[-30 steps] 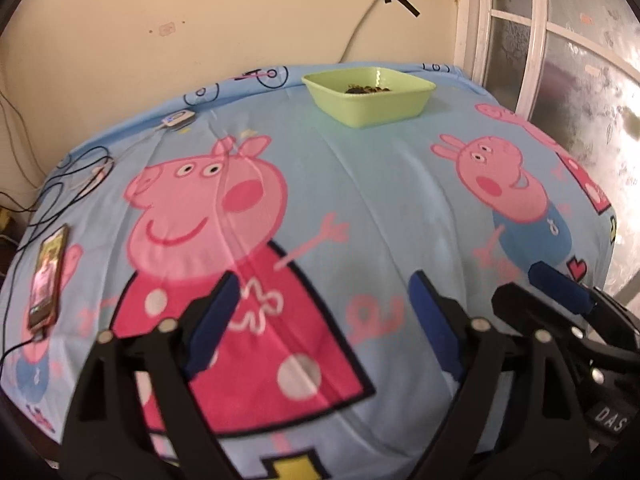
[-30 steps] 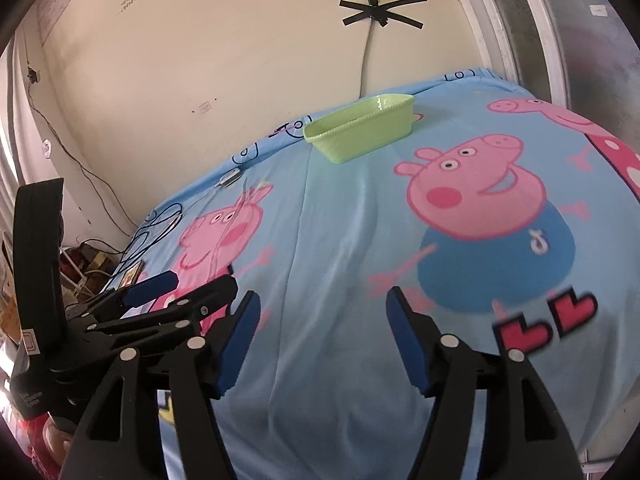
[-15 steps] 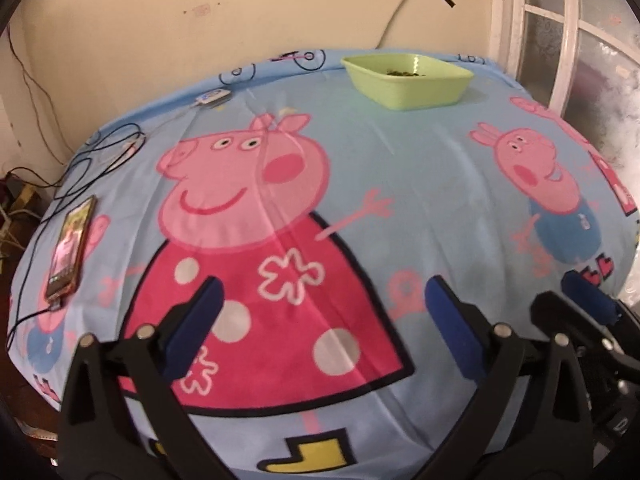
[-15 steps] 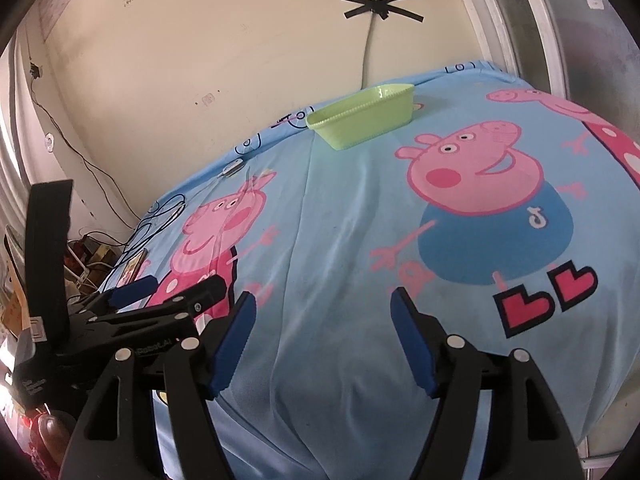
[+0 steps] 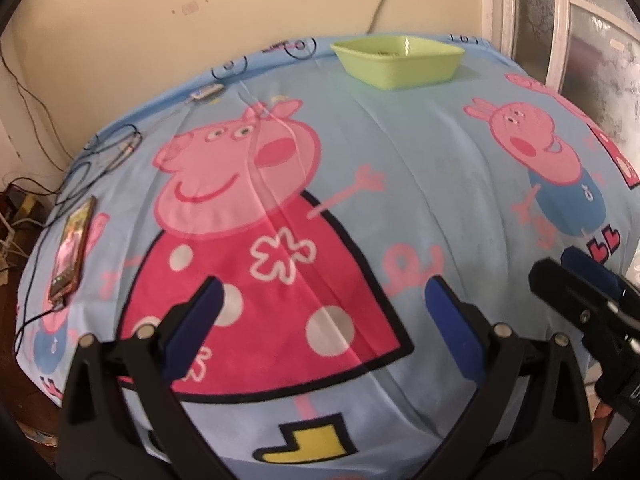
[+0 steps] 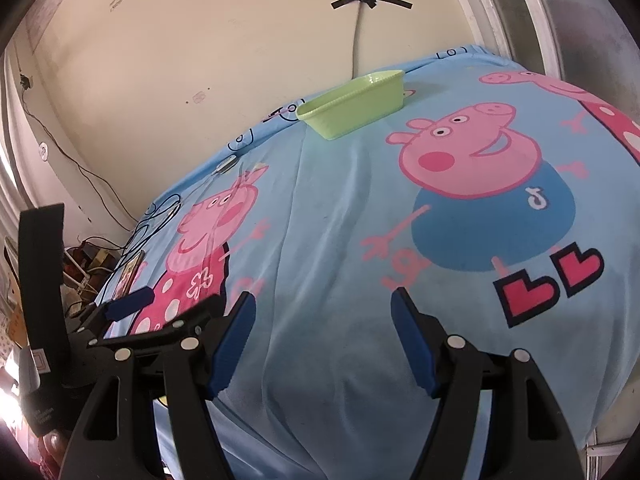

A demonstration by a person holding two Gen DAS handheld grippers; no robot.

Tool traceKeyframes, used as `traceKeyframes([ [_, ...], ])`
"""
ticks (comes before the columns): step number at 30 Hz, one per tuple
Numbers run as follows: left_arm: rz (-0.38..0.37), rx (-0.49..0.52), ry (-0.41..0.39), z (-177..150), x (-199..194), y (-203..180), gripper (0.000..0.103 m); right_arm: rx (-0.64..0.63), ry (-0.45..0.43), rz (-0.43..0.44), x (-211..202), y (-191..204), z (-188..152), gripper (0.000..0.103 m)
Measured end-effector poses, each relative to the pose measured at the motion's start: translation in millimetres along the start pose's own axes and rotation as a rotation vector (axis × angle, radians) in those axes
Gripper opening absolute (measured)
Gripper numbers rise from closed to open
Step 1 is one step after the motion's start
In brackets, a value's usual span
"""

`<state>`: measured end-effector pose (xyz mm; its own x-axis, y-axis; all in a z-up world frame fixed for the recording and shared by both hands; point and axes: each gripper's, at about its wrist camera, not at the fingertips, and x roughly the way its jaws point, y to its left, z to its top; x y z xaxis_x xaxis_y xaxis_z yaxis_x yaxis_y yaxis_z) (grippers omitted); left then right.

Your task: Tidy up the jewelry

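Observation:
A light green tray [image 5: 400, 62] stands at the far edge of the table; dark small jewelry pieces [image 5: 386, 54] barely show inside it. It also shows in the right wrist view [image 6: 352, 106], contents hidden by its wall. My left gripper [image 5: 320, 308] is open and empty over the near part of the cartoon pig cloth. My right gripper [image 6: 322, 324] is open and empty near the front edge. The right gripper also shows in the left wrist view [image 5: 592, 280], and the left gripper in the right wrist view [image 6: 132, 304].
A blue cartoon pig cloth [image 5: 420, 184] covers the table. A phone [image 5: 72, 248] lies at the left edge with black cables [image 5: 100, 152] and a small white adapter [image 5: 206, 92]. A wall stands behind and a window [image 5: 572, 20] at the right.
Both grippers have drawn back toward the near edge and away from the green tray, which now looks farther off. Both stay open and empty.

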<state>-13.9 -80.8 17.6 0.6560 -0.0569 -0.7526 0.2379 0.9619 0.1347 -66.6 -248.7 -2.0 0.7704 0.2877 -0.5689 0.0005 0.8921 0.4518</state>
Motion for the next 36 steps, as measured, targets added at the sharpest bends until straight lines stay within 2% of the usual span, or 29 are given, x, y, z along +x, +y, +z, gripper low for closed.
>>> traceKeyframes([
  [17, -0.027, -0.022, 0.043, -3.4, 3.1, -0.5, 0.097, 0.026, -0.004, -0.007, 0.3, -5.6, 1.3, 0.047],
  [22, -0.021, -0.037, 0.028, -4.2, -5.4, 1.3, 0.097, 0.029, -0.014, -0.010, -1.6, -6.0, 1.6, 0.047],
  [32, -0.062, -0.053, -0.038, -1.7, -30.1, 4.6, 0.097, 0.043, -0.033, -0.014, -5.3, -8.3, 2.3, 0.047],
  [36, -0.060, -0.049, -0.044, -3.6, -35.8, 2.8, 0.097, 0.024, -0.088, -0.016, -16.1, -3.1, 2.9, 0.047],
])
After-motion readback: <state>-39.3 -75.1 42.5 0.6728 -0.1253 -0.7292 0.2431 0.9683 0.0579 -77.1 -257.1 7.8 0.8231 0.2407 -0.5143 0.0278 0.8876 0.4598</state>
